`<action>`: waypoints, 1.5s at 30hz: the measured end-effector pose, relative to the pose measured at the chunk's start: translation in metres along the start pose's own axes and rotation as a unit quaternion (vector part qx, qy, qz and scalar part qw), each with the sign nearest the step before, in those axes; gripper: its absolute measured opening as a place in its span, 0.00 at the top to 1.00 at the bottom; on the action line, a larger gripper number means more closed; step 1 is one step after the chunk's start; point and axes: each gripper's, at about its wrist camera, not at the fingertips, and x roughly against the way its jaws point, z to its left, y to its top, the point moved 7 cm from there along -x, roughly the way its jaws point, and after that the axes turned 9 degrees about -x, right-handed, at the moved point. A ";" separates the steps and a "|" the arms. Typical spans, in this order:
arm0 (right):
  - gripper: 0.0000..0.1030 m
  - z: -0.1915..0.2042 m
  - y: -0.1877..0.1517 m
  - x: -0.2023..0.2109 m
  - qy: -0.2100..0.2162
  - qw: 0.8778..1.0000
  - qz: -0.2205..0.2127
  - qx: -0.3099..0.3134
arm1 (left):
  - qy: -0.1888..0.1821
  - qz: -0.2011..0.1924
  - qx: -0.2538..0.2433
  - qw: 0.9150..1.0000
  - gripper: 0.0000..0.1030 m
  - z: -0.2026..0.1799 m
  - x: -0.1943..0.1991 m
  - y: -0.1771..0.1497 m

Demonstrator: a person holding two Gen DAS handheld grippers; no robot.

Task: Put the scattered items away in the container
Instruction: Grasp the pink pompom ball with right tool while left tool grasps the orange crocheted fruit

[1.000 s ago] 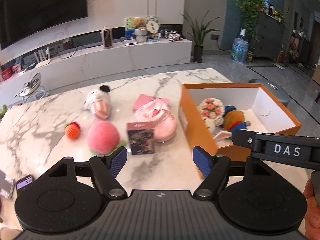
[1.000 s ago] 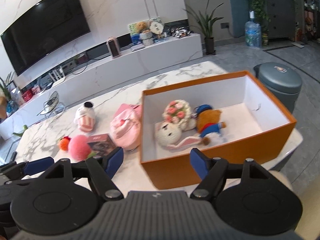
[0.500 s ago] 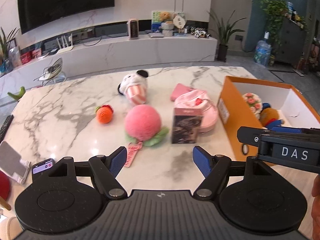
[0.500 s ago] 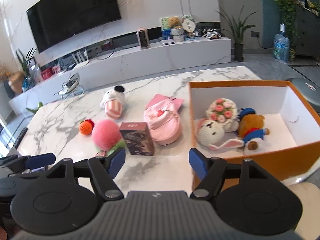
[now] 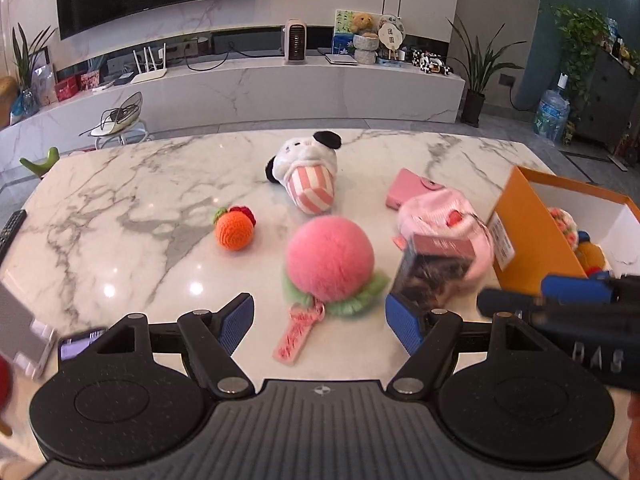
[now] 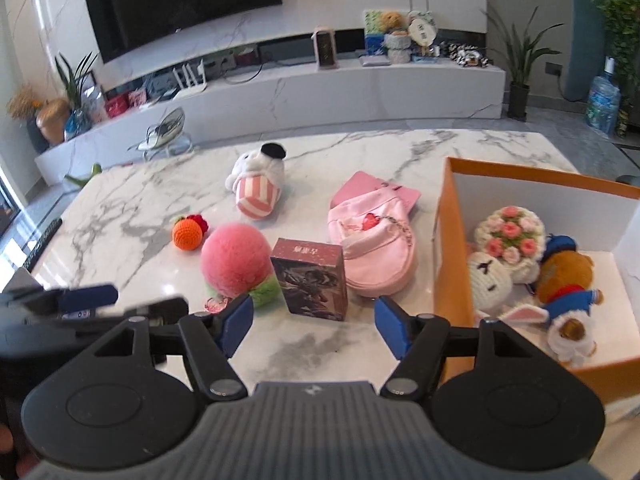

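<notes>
Scattered on the marble table (image 5: 120, 216): a pink plush peach (image 5: 330, 266) (image 6: 236, 264), a dark card box (image 5: 434, 270) (image 6: 310, 280), a pink pouch (image 5: 444, 212) (image 6: 376, 248), a striped panda plush (image 5: 308, 172) (image 6: 258, 184) and an orange crochet ball (image 5: 234, 232) (image 6: 187, 233). The orange box (image 6: 452, 264) (image 5: 528, 224) at right holds a flower bouquet (image 6: 510, 236), a bunny (image 6: 490, 280) and a bear (image 6: 564, 276). My left gripper (image 5: 320, 320) is open, just short of the peach. My right gripper (image 6: 314, 318) is open, just short of the card box.
A phone (image 5: 78, 346) and a stand (image 5: 20, 336) lie at the table's near left edge, a remote (image 5: 10, 230) at the far left. A TV console with clutter runs behind the table. A pink tag (image 5: 298, 332) trails from the peach.
Both grippers have swung left, away from the orange box and toward the scattered toys. The left one now faces the peach, the right one the card box. Both stay open and empty.
</notes>
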 end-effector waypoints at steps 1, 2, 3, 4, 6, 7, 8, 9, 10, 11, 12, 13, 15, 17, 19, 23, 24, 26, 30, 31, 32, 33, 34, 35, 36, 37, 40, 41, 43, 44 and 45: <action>0.33 0.002 0.001 -0.004 0.005 1.000 0.007 0.002 | 0.003 0.000 -0.005 1.000 0.17 0.001 -0.005 0.004; 0.34 0.004 0.004 -0.008 0.012 1.000 0.010 0.004 | 0.004 0.001 -0.010 1.000 0.17 0.002 -0.009 0.007; 0.34 0.005 0.006 -0.011 0.017 1.000 0.012 0.007 | 0.004 0.002 -0.014 1.000 0.17 0.003 -0.014 0.010; 0.34 0.006 0.009 -0.014 0.018 1.000 0.011 0.012 | 0.003 0.003 -0.016 1.000 0.16 0.003 -0.019 0.013; 0.34 0.007 0.016 -0.022 0.012 1.000 0.006 0.023 | -0.001 0.007 -0.015 1.000 0.15 0.004 -0.031 0.018; 0.34 0.006 0.019 -0.028 0.007 1.000 0.005 0.027 | -0.003 0.010 -0.014 1.000 0.15 0.004 -0.037 0.021; 0.34 0.005 0.022 -0.033 0.004 1.000 0.005 0.028 | -0.004 0.013 -0.014 1.000 0.15 0.005 -0.043 0.023; 0.34 0.003 0.026 -0.038 0.002 1.000 0.007 0.025 | -0.003 0.015 -0.014 1.000 0.15 0.006 -0.048 0.024; 0.35 0.002 0.030 -0.043 0.002 1.000 0.008 0.021 | -0.002 0.017 -0.015 1.000 0.15 0.007 -0.053 0.026; 0.35 0.002 0.033 -0.048 0.004 1.000 0.009 0.018 | 0.001 0.019 -0.017 1.000 0.15 0.009 -0.057 0.028; 0.35 0.002 0.035 -0.052 0.006 1.000 0.010 0.018 | 0.006 0.021 -0.018 1.000 0.15 0.012 -0.060 0.029; 0.35 0.004 0.038 -0.056 0.009 1.000 0.011 0.021 | 0.012 0.023 -0.019 0.999 0.15 0.016 -0.063 0.031; 0.35 0.011 0.042 -0.065 0.016 0.999 0.014 0.026 | 0.024 0.029 -0.018 0.999 0.15 0.025 -0.068 0.033; 0.35 0.021 0.044 -0.072 0.030 0.999 0.018 0.031 | 0.033 0.037 -0.015 0.999 0.16 0.036 -0.072 0.034; 0.38 0.033 0.046 -0.081 0.040 0.998 0.023 0.038 | 0.044 0.048 -0.011 0.998 0.16 0.049 -0.076 0.033; 0.38 0.059 0.044 -0.101 0.057 0.996 0.035 0.051 | 0.058 0.061 0.004 0.996 0.17 0.078 -0.082 0.028; 0.38 0.065 0.043 -0.106 0.060 0.996 0.038 0.056 | 0.063 0.063 0.006 0.996 0.17 0.084 -0.083 0.027; 0.39 0.079 0.041 -0.113 0.066 0.995 0.043 0.066 | 0.072 0.068 0.011 0.995 0.17 0.098 -0.086 0.024; 0.38 0.097 0.035 -0.132 0.054 0.993 0.056 0.087 | 0.076 0.072 0.024 0.994 0.18 0.117 -0.092 0.018; 0.38 0.100 0.033 -0.136 0.050 0.993 0.058 0.091 | 0.077 0.073 0.028 0.994 0.18 0.120 -0.094 0.017; 0.38 0.103 0.031 -0.141 0.045 0.993 0.061 0.095 | 0.077 0.074 0.032 0.994 0.18 0.123 -0.097 0.015; 0.38 0.105 0.029 -0.145 0.038 0.992 0.062 0.101 | 0.076 0.077 0.036 0.994 0.18 0.126 -0.100 0.013; 0.38 0.108 0.027 -0.150 0.031 0.992 0.062 0.107 | 0.074 0.078 0.039 0.993 0.18 0.128 -0.102 0.011; 0.37 0.109 0.025 -0.154 0.024 0.991 0.063 0.112 | 0.071 0.080 0.042 0.993 0.18 0.129 -0.104 0.010; 0.37 0.110 0.023 -0.158 0.019 0.991 0.066 0.116 | 0.068 0.081 0.043 0.993 0.18 0.129 -0.106 0.008; 0.37 0.110 0.020 -0.162 0.013 0.990 0.070 0.118 | 0.066 0.081 0.043 0.994 0.18 0.129 -0.108 0.007; 0.37 0.105 0.015 -0.171 -0.004 0.990 0.075 0.118 | 0.062 0.080 0.042 0.994 0.18 0.128 -0.113 0.007; 0.37 0.104 0.014 -0.174 -0.007 0.990 0.076 0.116 | 0.059 0.079 0.043 0.994 0.18 0.128 -0.115 0.007; 0.37 0.102 0.012 -0.178 -0.010 0.991 0.078 0.112 | 0.052 0.078 0.042 0.995 0.18 0.125 -0.119 0.008; 0.37 0.102 0.010 -0.181 -0.012 0.990 0.079 0.114 | 0.048 0.076 0.039 0.995 0.18 0.124 -0.120 0.008; 0.37 0.102 0.008 -0.183 -0.013 0.990 0.082 0.117 | 0.045 0.074 0.037 0.996 0.18 0.123 -0.122 0.009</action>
